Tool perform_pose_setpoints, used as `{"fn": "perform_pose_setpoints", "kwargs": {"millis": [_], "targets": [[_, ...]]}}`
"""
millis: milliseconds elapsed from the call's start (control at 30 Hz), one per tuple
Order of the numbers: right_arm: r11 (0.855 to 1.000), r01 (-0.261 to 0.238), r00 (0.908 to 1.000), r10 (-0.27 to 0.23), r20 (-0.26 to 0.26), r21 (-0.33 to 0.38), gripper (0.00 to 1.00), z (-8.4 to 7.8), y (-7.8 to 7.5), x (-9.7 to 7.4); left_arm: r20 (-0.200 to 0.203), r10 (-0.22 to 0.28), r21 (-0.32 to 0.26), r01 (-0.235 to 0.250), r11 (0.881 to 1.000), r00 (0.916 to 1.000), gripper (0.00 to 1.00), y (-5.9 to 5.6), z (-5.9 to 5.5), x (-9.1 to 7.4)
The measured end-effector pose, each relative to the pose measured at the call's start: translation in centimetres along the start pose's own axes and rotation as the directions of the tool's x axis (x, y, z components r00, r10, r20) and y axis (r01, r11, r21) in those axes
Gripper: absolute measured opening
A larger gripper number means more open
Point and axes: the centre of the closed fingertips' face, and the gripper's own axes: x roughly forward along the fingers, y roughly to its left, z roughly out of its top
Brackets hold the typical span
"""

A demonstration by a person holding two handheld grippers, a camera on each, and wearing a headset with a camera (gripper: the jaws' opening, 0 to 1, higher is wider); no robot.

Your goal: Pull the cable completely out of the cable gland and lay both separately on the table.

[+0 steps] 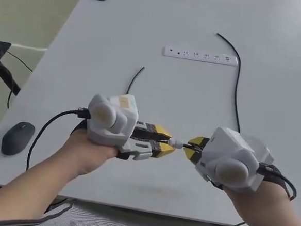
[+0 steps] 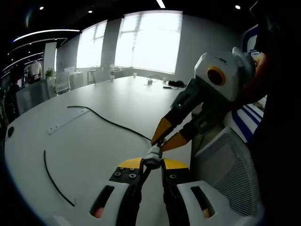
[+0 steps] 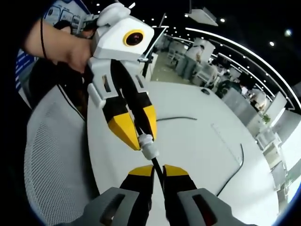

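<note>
Cable gland (image 1: 176, 143) between left gripper (image 1: 167, 143), right gripper (image 1: 190, 147) — power strip (image 1: 201, 56) behind.

White hand-held grippers (image 1: 168, 144) (image 1: 190, 147), yellow-tipped — black cords (image 1: 46, 129)

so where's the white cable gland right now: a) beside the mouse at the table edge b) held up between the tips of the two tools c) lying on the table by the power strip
b: the cable gland is pinched in the left tool, and the right tool grips the cable right beside it, above the table.
</note>
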Motion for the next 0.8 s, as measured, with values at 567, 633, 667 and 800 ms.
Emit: {"fn": "perform_pose_setpoints", "kwargs": {"millis": [567,633,667,800], "targets": [[0.997,0.003,1.0,-0.002,-0.006,0.073,0.0,-1.1,0.2,0.0,0.001,-0.011,0.001,0.011,1.0,0.9999,0.15,-0.6,-0.3,0.0],[0.997,0.007,0.9999,-0.006,-0.014,0.071,0.0,-1.5,0.2,0.1,-0.001,-0.012,-0.001,0.012,1.0,0.9999,0.15,-0.6,-0.3,0.0],[0.997,0.012,0.9998,-0.01,-0.02,0.072,0.0,-1.8,0.0,0.1,0.0,-0.012,0.0,0.012,1.0,0.9999,0.15,-0.6,-0.3,-0.1],[0.994,0.023,0.9992,-0.019,-0.036,0.104,0.0,-2.7,-0.4,0.0,0.01,-0.014,-0.004,0.014,1.0,0.9999,0.15,-0.6,-0.3,-0.1]]}}
